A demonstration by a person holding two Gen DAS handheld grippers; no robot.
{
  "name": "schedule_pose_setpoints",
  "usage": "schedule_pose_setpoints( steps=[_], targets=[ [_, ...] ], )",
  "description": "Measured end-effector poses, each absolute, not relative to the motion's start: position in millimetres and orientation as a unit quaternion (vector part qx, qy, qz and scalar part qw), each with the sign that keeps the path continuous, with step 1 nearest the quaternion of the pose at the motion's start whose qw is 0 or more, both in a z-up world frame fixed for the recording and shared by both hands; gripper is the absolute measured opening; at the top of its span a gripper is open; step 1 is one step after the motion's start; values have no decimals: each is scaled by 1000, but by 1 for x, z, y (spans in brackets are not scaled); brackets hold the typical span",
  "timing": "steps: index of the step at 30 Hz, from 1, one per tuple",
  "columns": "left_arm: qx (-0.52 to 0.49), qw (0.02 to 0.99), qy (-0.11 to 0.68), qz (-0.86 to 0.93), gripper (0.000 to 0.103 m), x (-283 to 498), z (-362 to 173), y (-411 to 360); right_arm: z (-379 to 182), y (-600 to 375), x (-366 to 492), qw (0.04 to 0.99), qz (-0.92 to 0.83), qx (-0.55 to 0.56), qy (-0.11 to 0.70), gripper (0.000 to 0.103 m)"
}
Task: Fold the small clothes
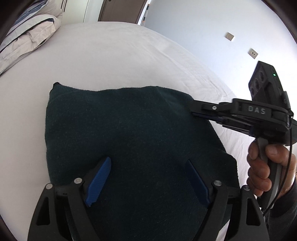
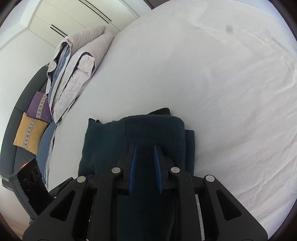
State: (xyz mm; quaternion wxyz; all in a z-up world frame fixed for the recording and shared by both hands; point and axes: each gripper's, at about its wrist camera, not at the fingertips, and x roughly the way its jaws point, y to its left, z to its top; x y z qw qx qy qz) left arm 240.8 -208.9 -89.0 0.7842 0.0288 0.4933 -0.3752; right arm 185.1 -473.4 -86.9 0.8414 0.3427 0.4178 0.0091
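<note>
Right up close, left gripper (image 1: 146,178) hovers low over the dark green garment (image 1: 130,133), blue pads (image 1: 99,180) spread wide, nothing between them. Garment sits on the bed (image 1: 111,55), white sheet, near the person's edge.

Right gripper (image 2: 144,163) comes in at the garment's right side; in the left wrist view its tip (image 1: 194,109) is at the right edge of the cloth, fingers nearly together. Own view shows the pads (image 2: 132,166) narrowed with dark fabric in the gap, but contact isn't clear — can't tell if it's actually pinching or just hovering above. Person's right hand (image 1: 267,166) grips the handle.

Progress, judged: garment already looks folded into a rough rectangle, layered edges stacked on its far-right side (image 2: 189,144), one loose corner poking out at far left (image 1: 55,85). Probably mid-to-late: another fold over or a tidy-up of the edges seems left. No other small clothes in sight, so can't say whether more items wait.

Further out: folded duvet (image 2: 74,74) at the bed's far-left side, beyond it two cushions, purple (image 2: 40,107) and yellow (image 2: 29,133), on a dark sofa (image 2: 11,129). White wardrobe (image 2: 74,16) at the back; wall sockets (image 1: 253,53) on the far wall.
</note>
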Motion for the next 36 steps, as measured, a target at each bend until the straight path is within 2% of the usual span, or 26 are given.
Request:
schedule_pose_setpoints(
  steps=[2,4,6,9,11,13,14,20,23,27,32,35,36],
  targets=[
    [24,785,492,-376,82,241,-89,-208,-79,-469,167,849,23,339,405,18],
    [23,786,491,-375,82,241,-90,-209,-84,-460,156,848,21,323,420,23],
    [22,787,490,-374,82,239,-90,-208,-101,-458,148,842,15,305,445,23],
    [24,789,487,-373,83,237,-90,-209,-102,-463,131,845,19,322,426,23],
    [24,792,484,-371,83,236,-89,-209,-92,-465,116,851,13,328,410,33],
    [24,798,476,-370,83,233,-86,-207,-79,-463,98,865,1,319,387,62],
    [24,800,472,-370,83,231,-84,-206,-73,-464,90,870,-3,313,380,64],
    [5,825,443,-351,83,214,-57,-173,-71,-479,64,861,-11,316,398,65],
    [-35,837,431,-336,89,213,-49,-139,-83,-488,59,849,-3,337,408,65],
    [-100,804,495,-313,90,236,-81,-111,-103,-489,69,827,-3,364,428,65],
    [-145,758,545,-330,89,247,-107,-118,-122,-478,84,810,24,378,448,65],
    [-146,747,561,-326,84,252,-116,-127,-129,-469,97,804,31,364,468,63],
    [-147,746,563,-323,79,253,-117,-128,-130,-467,101,802,30,364,472,56]
  ],
)
